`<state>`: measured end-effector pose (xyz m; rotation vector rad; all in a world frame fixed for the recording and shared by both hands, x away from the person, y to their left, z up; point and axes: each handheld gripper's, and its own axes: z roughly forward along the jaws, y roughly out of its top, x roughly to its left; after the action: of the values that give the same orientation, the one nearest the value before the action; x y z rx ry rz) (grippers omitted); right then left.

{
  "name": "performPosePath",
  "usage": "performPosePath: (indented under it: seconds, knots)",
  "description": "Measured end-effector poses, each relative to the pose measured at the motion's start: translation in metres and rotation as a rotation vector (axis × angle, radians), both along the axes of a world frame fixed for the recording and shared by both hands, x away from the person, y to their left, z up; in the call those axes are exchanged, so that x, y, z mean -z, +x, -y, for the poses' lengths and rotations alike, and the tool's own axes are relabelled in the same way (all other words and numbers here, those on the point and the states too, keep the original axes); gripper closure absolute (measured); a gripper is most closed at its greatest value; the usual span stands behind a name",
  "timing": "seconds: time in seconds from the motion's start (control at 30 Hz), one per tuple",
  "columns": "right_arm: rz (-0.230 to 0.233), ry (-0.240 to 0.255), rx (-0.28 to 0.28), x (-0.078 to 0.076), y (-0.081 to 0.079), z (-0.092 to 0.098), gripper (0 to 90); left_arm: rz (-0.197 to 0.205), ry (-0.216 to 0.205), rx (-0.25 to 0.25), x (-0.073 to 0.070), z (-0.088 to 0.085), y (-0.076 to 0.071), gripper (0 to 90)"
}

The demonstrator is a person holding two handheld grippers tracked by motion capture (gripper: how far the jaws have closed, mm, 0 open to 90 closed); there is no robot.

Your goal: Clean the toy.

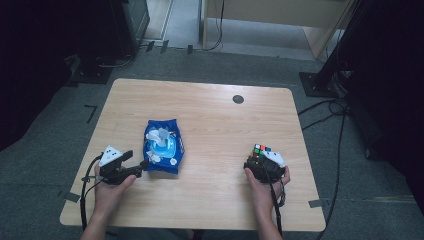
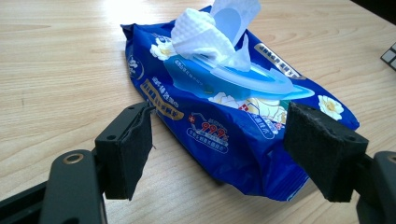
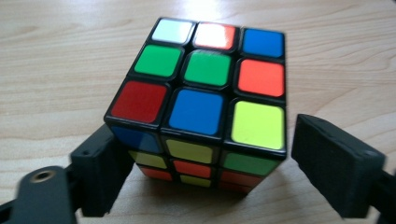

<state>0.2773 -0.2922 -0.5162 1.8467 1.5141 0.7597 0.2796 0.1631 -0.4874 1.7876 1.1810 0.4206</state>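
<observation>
A blue pack of wet wipes (image 1: 163, 145) lies left of centre on the wooden table (image 1: 215, 120), its flip lid raised and a white wipe (image 2: 203, 32) sticking out. My left gripper (image 1: 138, 160) lies low at the pack's near end. Its jaws stand open on either side of the blue pack (image 2: 243, 140), and I see no pinch in the wrapper. A scrambled colour cube (image 1: 261, 149) sits near the table's right edge. Behind it, my right gripper (image 1: 260, 158) straddles the cube (image 3: 201, 88). The left pad (image 3: 100, 182) is close against a lower corner, and the right pad (image 3: 336, 163) stands clear of it.
A small black round disc (image 1: 238, 99) is set in the tabletop toward the far right. Dark stands and loose cables (image 1: 325, 107) lie on the grey carpet around the table. The person's forearms reach in over the near edge.
</observation>
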Motion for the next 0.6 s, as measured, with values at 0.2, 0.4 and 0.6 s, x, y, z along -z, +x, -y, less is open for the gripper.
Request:
performPosePath:
  seconds: [0.2, 0.4, 0.6]
  knots:
    - [-0.014, 0.014, -0.04, 0.0046, 0.0009, -0.0009, 30.4, -0.003, -0.011, 0.0, -0.0005, -0.0005, 0.0022, 24.8]
    - [0.016, 0.008, -0.022, 0.0034, -0.0013, -0.0004, 35.0, -0.004, -0.008, 0.005, -0.0004, 0.0039, 0.0043, 24.9]
    - [0.045, 0.02, -0.118, 0.0015, -0.0041, -0.0002, 35.2, -0.004, -0.011, 0.009, -0.0003, 0.0047, 0.0047, 25.0]
